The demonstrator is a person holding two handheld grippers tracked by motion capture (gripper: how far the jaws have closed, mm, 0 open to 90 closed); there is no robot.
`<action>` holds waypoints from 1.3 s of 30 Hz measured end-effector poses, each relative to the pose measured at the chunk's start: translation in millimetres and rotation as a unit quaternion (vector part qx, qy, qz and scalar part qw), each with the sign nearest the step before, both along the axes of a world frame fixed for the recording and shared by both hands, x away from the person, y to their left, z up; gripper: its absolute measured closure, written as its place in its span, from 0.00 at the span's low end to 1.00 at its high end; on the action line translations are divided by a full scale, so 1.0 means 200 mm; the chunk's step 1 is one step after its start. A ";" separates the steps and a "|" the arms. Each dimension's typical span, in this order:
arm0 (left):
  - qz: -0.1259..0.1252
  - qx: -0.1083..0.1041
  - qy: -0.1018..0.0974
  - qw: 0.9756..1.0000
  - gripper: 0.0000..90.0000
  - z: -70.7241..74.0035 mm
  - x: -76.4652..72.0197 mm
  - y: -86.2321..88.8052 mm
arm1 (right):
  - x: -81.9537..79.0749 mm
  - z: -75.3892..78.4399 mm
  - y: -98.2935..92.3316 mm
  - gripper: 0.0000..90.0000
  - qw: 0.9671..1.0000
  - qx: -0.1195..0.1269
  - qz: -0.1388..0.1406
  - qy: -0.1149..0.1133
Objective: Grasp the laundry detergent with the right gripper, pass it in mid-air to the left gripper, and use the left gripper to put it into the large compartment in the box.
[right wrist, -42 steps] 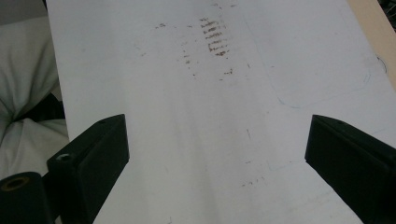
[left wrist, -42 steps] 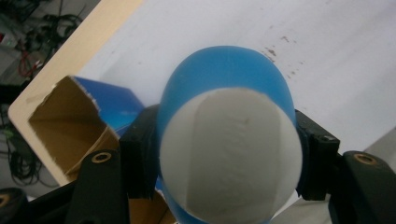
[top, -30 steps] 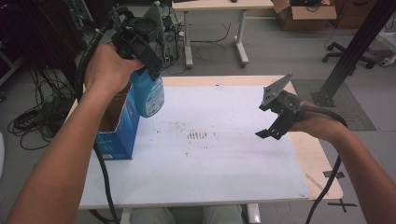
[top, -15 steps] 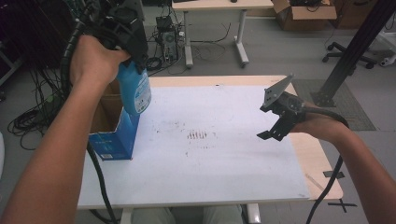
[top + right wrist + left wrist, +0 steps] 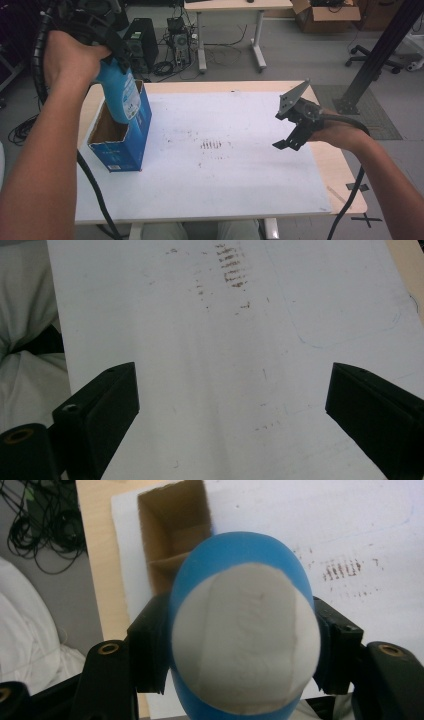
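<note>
Your left gripper point(image 5: 112, 47), fingers clamped on the blue bottle point(image 5: 120, 95), has lifted it higher, its base just inside the blue carton point(image 5: 127, 145). Your right gripper point(image 5: 295, 135) waits open above the worktop point(image 5: 240, 180).

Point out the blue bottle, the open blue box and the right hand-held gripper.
blue bottle point(image 5: 120, 97): high view, on its labelled body.
open blue box point(image 5: 129, 145): high view, on its outer side wall.
right hand-held gripper point(image 5: 285, 144): high view, between its jaw tips.
</note>
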State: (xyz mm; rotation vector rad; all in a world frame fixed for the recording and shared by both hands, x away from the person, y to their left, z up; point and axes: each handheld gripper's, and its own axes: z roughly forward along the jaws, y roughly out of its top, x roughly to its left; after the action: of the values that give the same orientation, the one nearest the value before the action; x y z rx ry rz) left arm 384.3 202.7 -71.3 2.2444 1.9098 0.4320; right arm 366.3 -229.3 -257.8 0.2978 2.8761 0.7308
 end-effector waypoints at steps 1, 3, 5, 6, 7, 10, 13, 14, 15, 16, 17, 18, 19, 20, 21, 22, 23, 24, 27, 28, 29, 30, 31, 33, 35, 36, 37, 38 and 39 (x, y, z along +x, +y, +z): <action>0.006 -0.002 -0.001 1.000 0.42 0.00 0.00 0.01 | 0.00 0.00 0.00 0.07 1.000 -0.001 0.000 -0.001; 0.016 -0.006 -0.002 1.000 0.42 -0.01 0.00 0.05 | 0.00 -0.01 0.00 0.08 1.000 -0.001 0.001 0.000; 0.026 -0.010 -0.001 1.000 0.42 -0.02 0.00 0.08 | 0.00 -0.01 -0.01 0.08 1.000 -0.001 -0.001 0.000; 0.030 -0.010 -0.002 1.000 0.42 -0.03 0.00 0.09 | 0.00 -0.01 -0.01 0.08 1.000 0.000 -0.002 0.001; 0.032 -0.010 -0.002 0.999 0.42 -0.03 0.00 0.10 | 0.00 -0.01 -0.02 0.08 1.000 0.001 -0.003 0.001; 0.039 -0.001 -0.004 0.999 0.42 -0.05 0.00 0.13 | 0.00 -0.01 -0.03 0.08 1.000 0.001 -0.007 0.001; 0.045 0.005 -0.010 0.999 0.42 -0.07 0.01 0.15 | 0.00 -0.01 -0.05 0.08 1.000 0.001 -0.011 0.002; 0.046 0.006 -0.012 0.999 0.42 -0.08 0.01 0.16 | 0.00 -0.02 -0.05 0.08 1.000 0.001 -0.011 0.002; 0.046 0.007 -0.014 0.999 0.42 -0.09 0.01 0.17 | 0.01 -0.02 -0.05 0.08 1.000 0.001 -0.011 0.002; 0.045 0.007 -0.015 0.999 0.42 -0.09 0.02 0.17 | 0.00 -0.02 -0.05 0.08 1.000 0.000 -0.012 0.002; 0.045 0.006 -0.012 0.999 0.42 -0.10 0.02 0.17 | 0.00 -0.02 -0.05 0.08 1.000 0.000 -0.012 0.003; 0.044 0.006 -0.013 0.999 0.42 -0.12 0.02 0.18 | 0.00 -0.02 -0.05 0.08 1.000 0.002 -0.012 0.001; 0.043 0.005 -0.014 0.999 0.42 -0.13 0.03 0.18 | 0.00 -0.02 -0.05 0.08 1.000 0.002 -0.012 0.000; 0.042 0.005 -0.016 0.999 0.42 -0.14 0.03 0.18 | 0.00 -0.02 -0.06 0.08 1.000 0.002 -0.011 0.000; 0.042 0.006 -0.015 0.999 0.42 -0.16 0.03 0.19 | 0.00 -0.02 -0.06 0.08 1.000 0.004 -0.014 0.000; 0.040 0.007 -0.013 0.999 0.42 -0.17 0.04 0.19 | 0.00 -0.02 -0.07 0.08 1.000 0.005 -0.015 0.001; 0.041 0.005 -0.014 0.999 0.42 -0.18 0.04 0.19 | 0.00 -0.02 -0.07 0.08 1.000 0.004 -0.017 0.002; 0.041 0.005 -0.012 0.999 0.42 -0.20 0.04 0.20 | 0.00 -0.02 -0.08 0.08 1.000 0.003 -0.017 0.001; 0.042 0.002 -0.009 0.999 0.42 -0.25 0.05 0.22 | 0.00 -0.02 -0.09 0.08 1.000 0.003 -0.021 0.001; 0.041 0.002 -0.008 0.999 0.42 -0.27 0.06 0.22 | 0.00 -0.02 -0.10 0.08 1.000 0.004 -0.023 0.002; 0.041 0.003 -0.008 0.999 0.42 -0.28 0.06 0.22 | 0.00 -0.02 -0.10 0.08 1.000 0.006 -0.024 0.002; 0.042 0.004 -0.010 0.999 0.42 -0.31 0.06 0.22 | 0.00 -0.02 -0.11 0.08 1.000 0.007 -0.025 0.001; 0.040 0.006 -0.008 0.999 0.42 -0.33 0.06 0.22 | -0.01 -0.02 -0.11 0.08 1.000 0.008 -0.027 0.001; 0.039 0.009 -0.005 0.999 0.42 -0.36 0.07 0.22 | -0.01 -0.03 -0.12 0.08 1.000 0.008 -0.028 0.002; 0.041 0.006 -0.006 0.999 0.42 -0.40 0.07 0.23 | -0.01 -0.03 -0.12 0.08 1.000 0.009 -0.030 0.003; 0.040 0.005 -0.006 0.999 0.42 -0.42 0.07 0.24 | -0.01 -0.03 -0.13 0.08 1.000 0.007 -0.030 0.003; 0.039 0.005 -0.005 0.999 0.42 -0.43 0.07 0.24 | -0.01 -0.03 -0.13 0.08 0.999 0.006 -0.031 0.003; 0.040 0.005 -0.007 0.999 0.42 -0.45 0.07 0.24 | -0.02 -0.03 -0.13 0.08 1.000 0.007 -0.030 0.003; 0.038 0.006 -0.008 0.999 0.42 -0.46 0.07 0.25 | -0.02 -0.04 -0.13 0.08 0.999 0.008 -0.032 0.004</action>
State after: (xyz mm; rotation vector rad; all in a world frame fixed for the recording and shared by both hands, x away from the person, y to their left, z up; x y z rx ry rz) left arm 399.3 251.7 -164.1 2.1738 1.9958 0.4718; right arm 362.8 -255.9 -265.3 0.3933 2.8547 0.7427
